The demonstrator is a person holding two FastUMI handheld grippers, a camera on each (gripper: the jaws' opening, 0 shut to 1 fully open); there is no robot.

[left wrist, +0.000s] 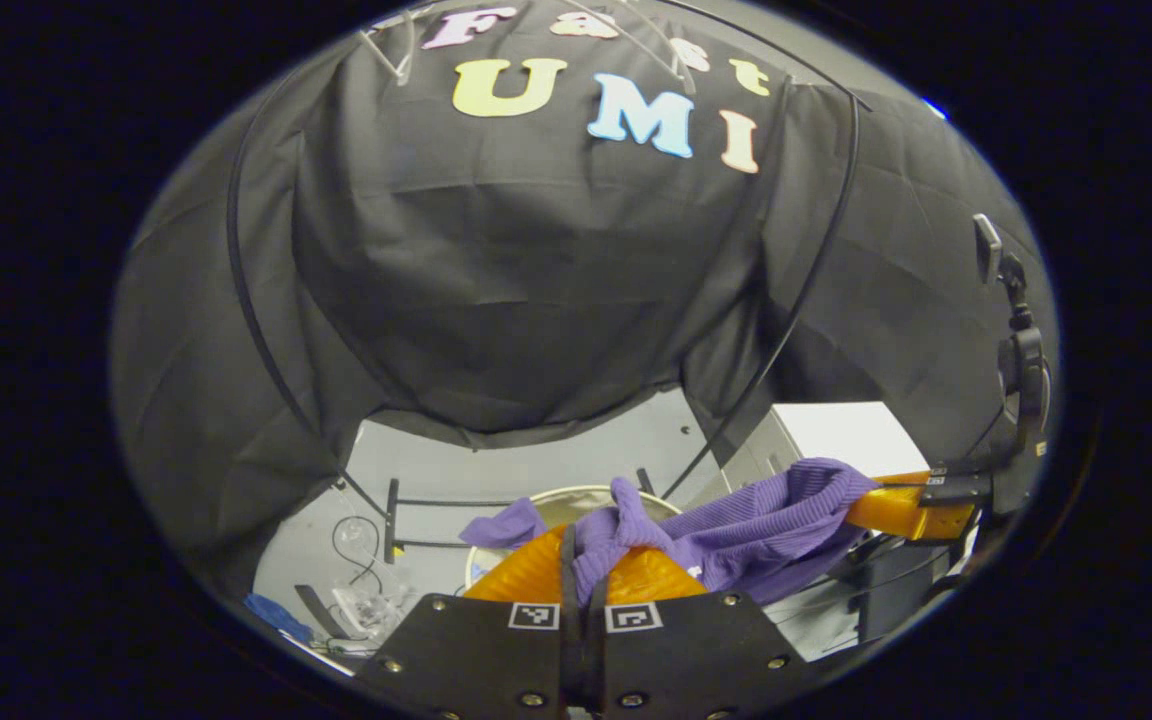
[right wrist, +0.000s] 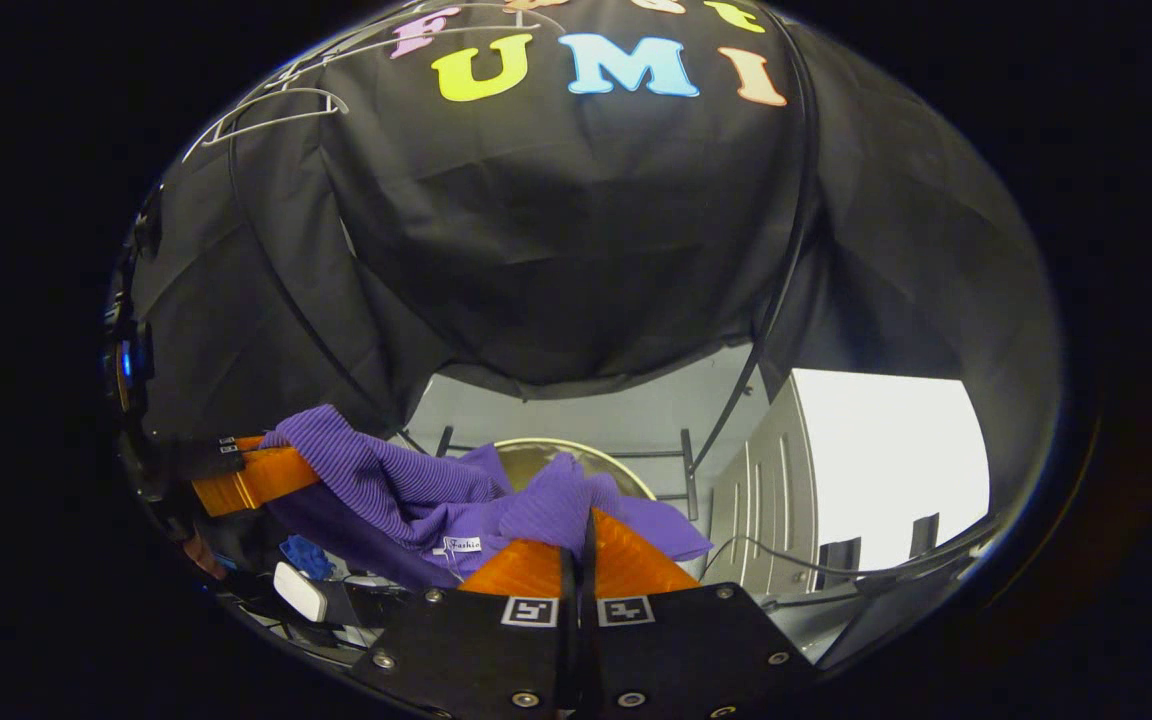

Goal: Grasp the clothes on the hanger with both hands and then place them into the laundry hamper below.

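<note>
Your left gripper (left wrist: 584,560) has its orange fingers pinched tight on the purple knit garment (left wrist: 736,530), a bunch of ribbed cloth squeezed up between them, and in the left gripper view the fabric stretches off to the right where your other gripper's orange fingers (left wrist: 901,508) clamp the far end. Over in the right gripper view it's the same story: your right gripper (right wrist: 581,555) is closed on a fold of the garment (right wrist: 406,490), fingers nearly together with cloth caught between, a small white label showing on the fabric just left of them, and the left gripper (right wrist: 246,478) holds the other end at the left edge. So the garment hangs spread between both of your grippers, off the hanger, sagging in the middle. Right behind and below it sits the laundry hamper (left wrist: 576,497), its pale round rim peeking out past the cloth, and in the right gripper view that rim (right wrist: 546,447) arcs just beyond the purple folds. An empty white wire hanger (right wrist: 271,108) is up on the rail at top left, against the black cloth wall (right wrist: 576,250). A white cabinet (right wrist: 876,470) stands at right
</note>
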